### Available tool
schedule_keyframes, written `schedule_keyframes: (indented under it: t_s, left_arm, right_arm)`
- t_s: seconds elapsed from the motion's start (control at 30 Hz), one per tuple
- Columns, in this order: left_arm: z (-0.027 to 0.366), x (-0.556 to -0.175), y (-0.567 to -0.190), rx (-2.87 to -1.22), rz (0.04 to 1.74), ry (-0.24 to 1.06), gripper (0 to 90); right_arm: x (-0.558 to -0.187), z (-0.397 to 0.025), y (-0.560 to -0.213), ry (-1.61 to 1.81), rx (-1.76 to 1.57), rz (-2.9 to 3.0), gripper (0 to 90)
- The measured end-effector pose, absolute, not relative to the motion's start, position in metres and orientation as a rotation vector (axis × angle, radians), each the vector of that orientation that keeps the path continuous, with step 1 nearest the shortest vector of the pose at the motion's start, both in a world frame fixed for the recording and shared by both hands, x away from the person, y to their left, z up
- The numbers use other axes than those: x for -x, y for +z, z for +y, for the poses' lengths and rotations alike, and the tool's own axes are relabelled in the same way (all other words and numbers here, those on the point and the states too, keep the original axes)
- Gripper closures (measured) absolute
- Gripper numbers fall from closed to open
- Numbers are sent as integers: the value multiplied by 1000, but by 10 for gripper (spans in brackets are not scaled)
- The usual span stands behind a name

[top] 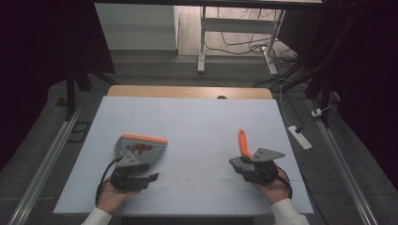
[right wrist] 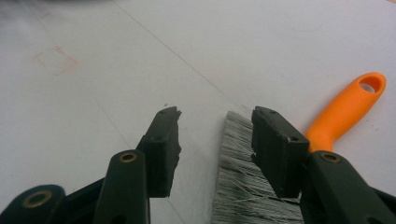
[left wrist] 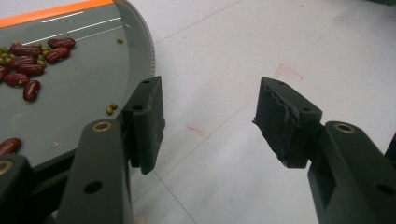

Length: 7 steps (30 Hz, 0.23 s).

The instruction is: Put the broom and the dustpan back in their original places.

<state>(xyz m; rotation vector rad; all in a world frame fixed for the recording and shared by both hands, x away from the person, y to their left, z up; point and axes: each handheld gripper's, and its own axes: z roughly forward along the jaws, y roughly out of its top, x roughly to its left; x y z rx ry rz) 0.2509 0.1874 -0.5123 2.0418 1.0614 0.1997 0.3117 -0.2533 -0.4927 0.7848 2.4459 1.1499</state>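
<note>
A grey dustpan (top: 141,146) with an orange front edge lies left of centre on the table, holding red kidney beans (left wrist: 28,70) and a few small green beans (left wrist: 111,108). My left gripper (top: 133,168) sits just behind it and is open. In the left gripper view, the left gripper (left wrist: 212,107) has its left jaw beside the dustpan's (left wrist: 84,93) curved rim, with bare table between the jaws. An orange-handled brush (top: 243,142) lies at the right. My right gripper (top: 251,164) is open over its near end. In the right gripper view, the grey bristles (right wrist: 238,177) lie against the right jaw of the right gripper (right wrist: 215,126) and the brush handle (right wrist: 348,112) points away.
A white mat (top: 197,117) covers the table, with a strip of wood (top: 187,91) along its far edge. Faint red marks (left wrist: 287,71) show on the mat. On the floor at the right lie a power strip (top: 300,137) and cables. A desk frame (top: 234,28) stands beyond.
</note>
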Motion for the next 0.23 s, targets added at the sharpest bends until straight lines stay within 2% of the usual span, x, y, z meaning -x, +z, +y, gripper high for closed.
schedule_keyframes:
  t_s: [0.23]
  left_arm:
    - [187,-251,-513,-2050,1064,196,415]
  right_arm:
    - [-311,-254,-492,1154,-776,2443,505]
